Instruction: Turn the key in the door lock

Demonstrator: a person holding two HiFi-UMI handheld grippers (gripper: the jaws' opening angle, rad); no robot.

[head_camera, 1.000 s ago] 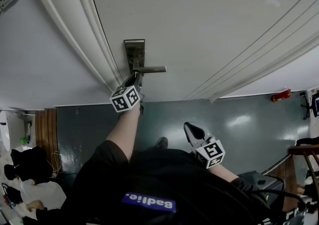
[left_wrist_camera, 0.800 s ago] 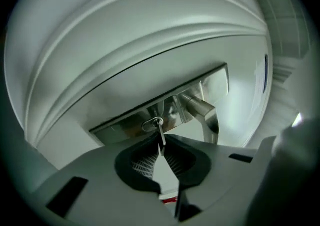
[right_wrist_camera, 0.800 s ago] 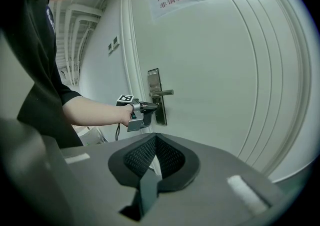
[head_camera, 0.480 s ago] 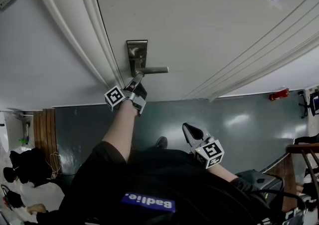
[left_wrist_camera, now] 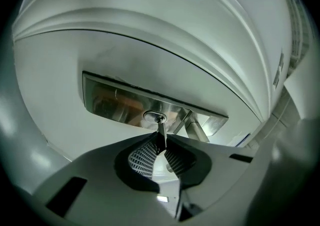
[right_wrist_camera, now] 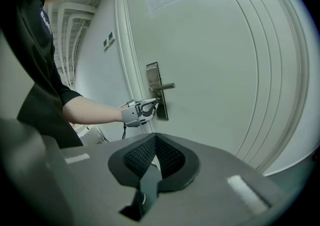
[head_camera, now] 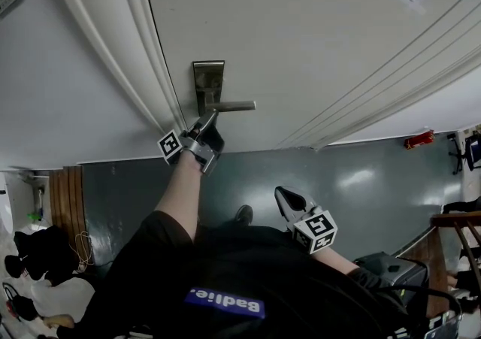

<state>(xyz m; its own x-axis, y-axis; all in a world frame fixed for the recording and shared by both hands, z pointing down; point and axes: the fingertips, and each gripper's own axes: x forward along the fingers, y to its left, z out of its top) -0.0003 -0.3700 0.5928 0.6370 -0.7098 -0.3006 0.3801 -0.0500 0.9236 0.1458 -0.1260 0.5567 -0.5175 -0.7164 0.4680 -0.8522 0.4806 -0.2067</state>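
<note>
Below the handle [head_camera: 229,107], at the lower end of the metal plate [left_wrist_camera: 115,102] near the frame-side edge of the door [head_camera: 316,29], the key [left_wrist_camera: 161,129] is seated in the lock [left_wrist_camera: 154,117]. Its head is pinched between the pads of the left gripper [left_wrist_camera: 161,140], whose jaws have just been closing on it. The grip is made, and the turn is judged to be under way. How far the lock has been rotated cannot be read, and no bolt is seen. Finishing the turn and letting go are left. The right gripper [right_wrist_camera: 156,137] is held well back from the door, its jaws pressed together on nothing.
</note>
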